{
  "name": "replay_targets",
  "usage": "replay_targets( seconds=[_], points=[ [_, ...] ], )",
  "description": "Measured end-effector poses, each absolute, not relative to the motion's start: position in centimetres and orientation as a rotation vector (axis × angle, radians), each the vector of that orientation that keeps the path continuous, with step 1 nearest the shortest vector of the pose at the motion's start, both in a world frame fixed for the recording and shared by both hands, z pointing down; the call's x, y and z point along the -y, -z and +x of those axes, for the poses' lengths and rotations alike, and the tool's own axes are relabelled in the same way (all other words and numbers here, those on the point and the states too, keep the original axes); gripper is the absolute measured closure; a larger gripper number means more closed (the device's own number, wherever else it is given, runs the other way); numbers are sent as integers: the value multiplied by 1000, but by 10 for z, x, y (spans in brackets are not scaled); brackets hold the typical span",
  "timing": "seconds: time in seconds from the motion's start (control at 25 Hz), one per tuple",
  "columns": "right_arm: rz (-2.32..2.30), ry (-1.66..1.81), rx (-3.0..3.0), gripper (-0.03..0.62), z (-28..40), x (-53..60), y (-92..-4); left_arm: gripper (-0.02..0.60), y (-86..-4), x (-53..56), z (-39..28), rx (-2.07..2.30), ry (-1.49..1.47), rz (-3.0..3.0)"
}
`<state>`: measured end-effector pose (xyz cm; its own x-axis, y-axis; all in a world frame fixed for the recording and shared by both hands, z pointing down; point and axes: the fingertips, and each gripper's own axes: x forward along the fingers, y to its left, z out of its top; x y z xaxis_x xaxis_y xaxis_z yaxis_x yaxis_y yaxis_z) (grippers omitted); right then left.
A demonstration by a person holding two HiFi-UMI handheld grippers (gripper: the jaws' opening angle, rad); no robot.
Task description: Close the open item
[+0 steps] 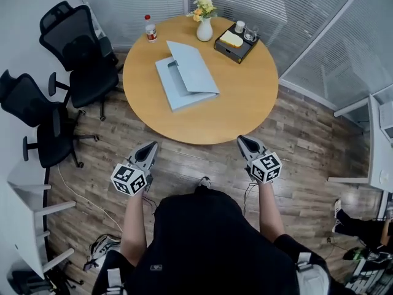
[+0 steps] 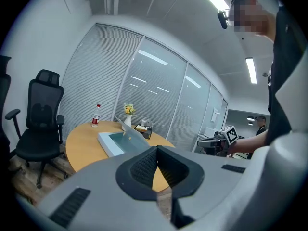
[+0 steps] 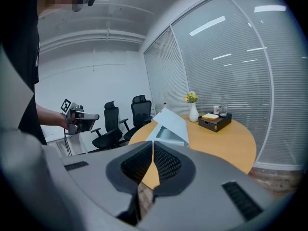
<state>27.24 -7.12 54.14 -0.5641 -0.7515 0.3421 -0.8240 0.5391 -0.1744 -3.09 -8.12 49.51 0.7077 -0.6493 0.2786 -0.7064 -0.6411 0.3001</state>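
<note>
A light-blue flat box lies open on the round wooden table, its lid propped up at an angle. The same box appears in the left gripper view and in the right gripper view. My left gripper hovers over the floor just short of the table's near edge, jaws together with nothing between them. My right gripper is level with it on the right, also shut and empty. Both are well short of the box. Each gripper's pads meet at the tips.
At the table's far side stand a white vase with flowers, a red-capped bottle and a black tray with bread and glasses. Two black office chairs stand left. White desks flank the room.
</note>
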Motion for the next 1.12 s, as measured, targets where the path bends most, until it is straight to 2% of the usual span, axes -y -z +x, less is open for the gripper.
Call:
replay_targets(
  seconds=[0.4,0.76,1.12],
  points=[
    [1277,-495,2595,588,298,113,-553,577,-497,102,3,1099,-226,2528],
    [1257,-495,2609,588,281,147,-549,577,-502,123,-23,1135,-192,2471],
    [1296,-490,2566,588,251,196,-548,577,-513,193,-37,1037,-218,2503]
  ],
)
